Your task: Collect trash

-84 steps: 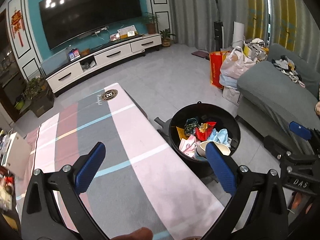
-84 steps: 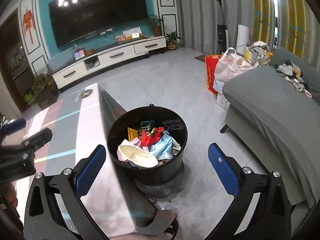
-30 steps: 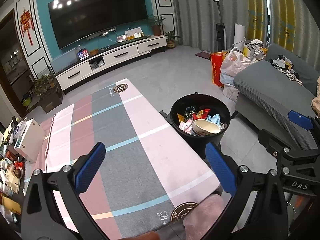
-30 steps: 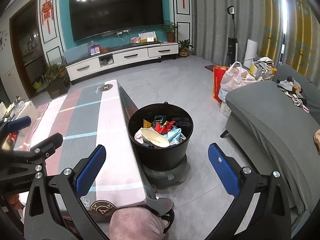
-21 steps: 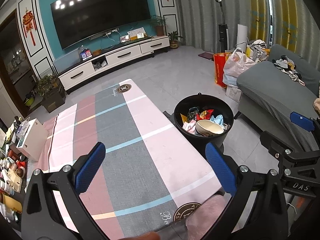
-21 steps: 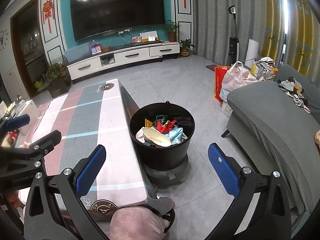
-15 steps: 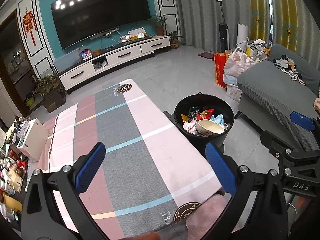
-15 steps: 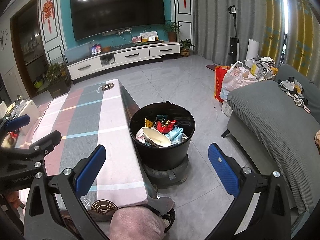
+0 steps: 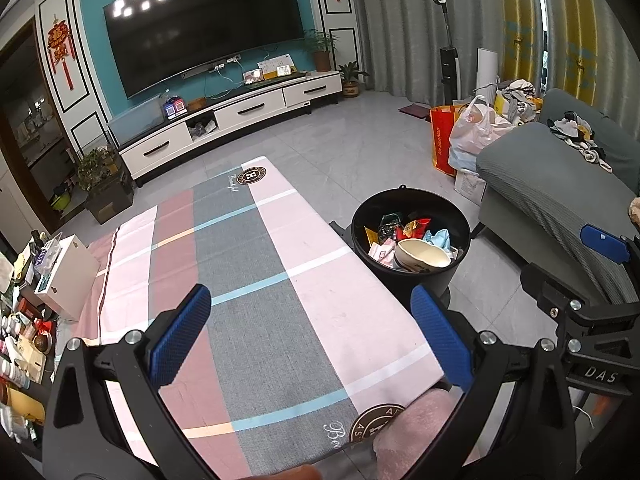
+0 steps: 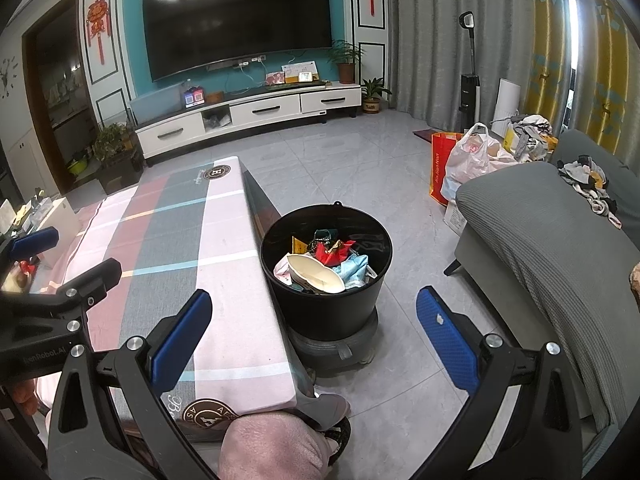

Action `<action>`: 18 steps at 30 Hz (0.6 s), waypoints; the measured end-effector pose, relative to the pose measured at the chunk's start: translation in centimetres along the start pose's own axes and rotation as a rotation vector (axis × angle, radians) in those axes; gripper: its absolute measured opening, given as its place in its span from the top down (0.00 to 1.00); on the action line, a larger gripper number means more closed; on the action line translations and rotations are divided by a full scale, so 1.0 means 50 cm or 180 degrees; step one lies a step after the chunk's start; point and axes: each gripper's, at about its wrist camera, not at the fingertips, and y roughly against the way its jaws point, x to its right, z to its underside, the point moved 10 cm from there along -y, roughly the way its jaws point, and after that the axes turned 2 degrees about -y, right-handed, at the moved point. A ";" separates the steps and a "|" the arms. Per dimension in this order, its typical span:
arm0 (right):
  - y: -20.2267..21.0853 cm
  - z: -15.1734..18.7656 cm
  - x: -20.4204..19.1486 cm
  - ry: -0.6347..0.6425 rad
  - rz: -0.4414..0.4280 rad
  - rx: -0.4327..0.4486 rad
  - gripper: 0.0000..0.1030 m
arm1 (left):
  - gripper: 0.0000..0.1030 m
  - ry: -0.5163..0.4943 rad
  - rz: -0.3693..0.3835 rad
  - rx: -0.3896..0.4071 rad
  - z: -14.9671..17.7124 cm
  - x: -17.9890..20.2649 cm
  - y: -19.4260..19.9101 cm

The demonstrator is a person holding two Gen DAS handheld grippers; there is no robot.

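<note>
A black round bin (image 9: 460, 272) stands on the floor at the table's right edge. It holds a white paper bowl (image 9: 422, 254), red, yellow and blue wrappers (image 9: 414, 229). It also shows in the right wrist view (image 10: 332, 312) with the bowl (image 10: 316, 274) on top. My left gripper (image 9: 310, 334) is open and empty above the table's striped cloth (image 9: 248, 280). My right gripper (image 10: 314, 338) is open and empty, held above the bin's near side.
A grey sofa (image 10: 560, 248) stands right of the bin. Bags (image 10: 472, 160) sit on the floor beyond it. A white box (image 9: 66, 272) and small items lie at the table's left. A TV stand (image 10: 248, 116) lines the far wall.
Both grippers have drawn back and up from the bin, so more of the table and room shows. In the last half second nothing has visibly moved.
</note>
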 end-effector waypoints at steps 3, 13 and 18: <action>0.000 0.001 -0.001 0.0004 0.0002 -0.0001 0.03 | 0.03 0.0001 -0.0004 -0.0008 0.000 0.000 0.000; -0.012 0.002 -0.009 0.0036 -0.0024 -0.0027 0.03 | 0.03 0.0021 -0.0029 -0.0025 0.004 -0.012 -0.008; -0.015 0.000 -0.011 0.0046 -0.0034 -0.0034 0.03 | 0.03 0.0025 -0.0038 -0.0028 0.004 -0.014 -0.009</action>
